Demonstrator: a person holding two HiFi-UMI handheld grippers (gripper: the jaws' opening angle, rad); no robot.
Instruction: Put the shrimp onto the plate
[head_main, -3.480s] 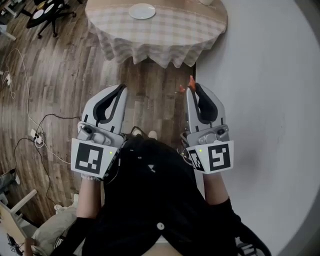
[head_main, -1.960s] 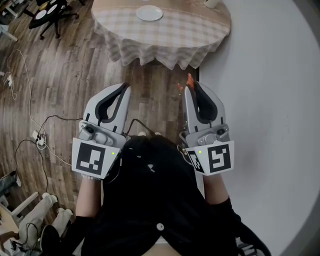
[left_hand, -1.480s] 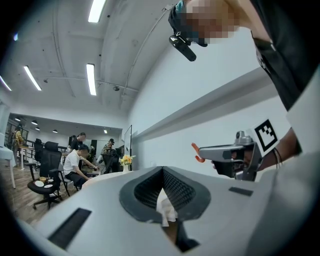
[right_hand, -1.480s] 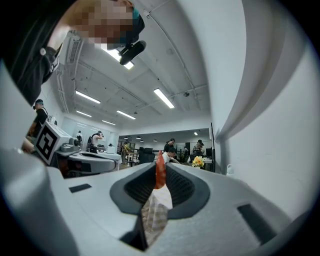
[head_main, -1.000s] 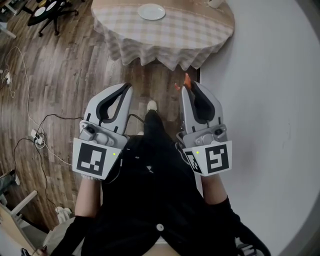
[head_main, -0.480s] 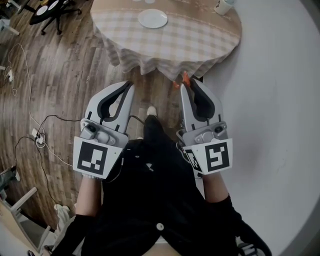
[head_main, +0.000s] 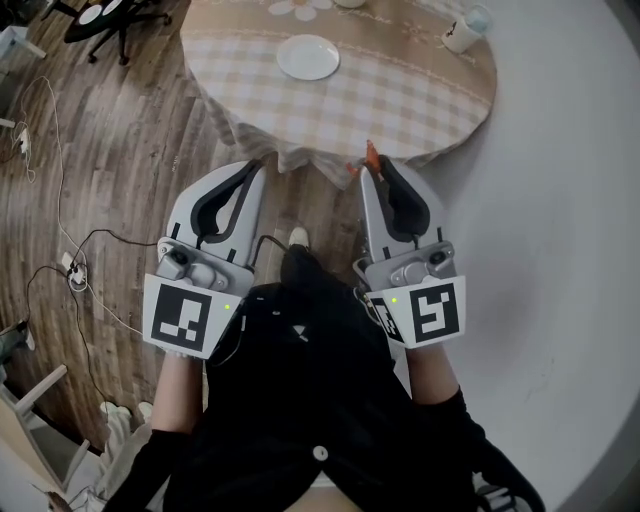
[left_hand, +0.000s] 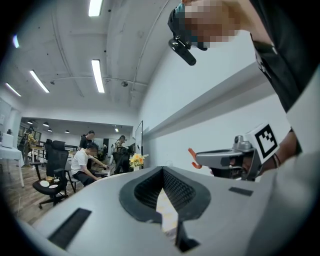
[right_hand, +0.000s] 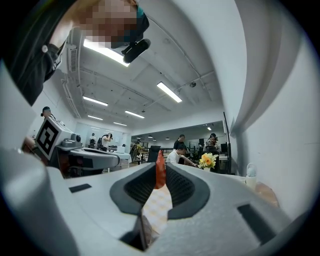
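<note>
An orange shrimp (head_main: 369, 156) sticks up from the tips of my right gripper (head_main: 370, 172), which is shut on it. In the right gripper view the shrimp (right_hand: 160, 171) stands upright between the dark pads. My left gripper (head_main: 257, 172) is shut with nothing in it. Both grippers hang side by side over the wooden floor, just short of the near edge of a round table (head_main: 400, 90) with a checked cloth. A white plate (head_main: 308, 57) lies on that table, left of its middle, well beyond both grippers. From the left gripper view the shrimp (left_hand: 192, 156) shows at the tip of the right gripper (left_hand: 225, 159).
A white cup (head_main: 462, 32) stands at the table's far right. A pale wall (head_main: 560, 200) runs along the right side. Cables (head_main: 60, 250) trail over the floor at left, and an office chair (head_main: 110, 12) stands at the far left. People sit at desks in the background.
The table and plate have come nearer and lower in the head view, so both grippers now reach its near edge. The right gripper has kept hold of the shrimp.
</note>
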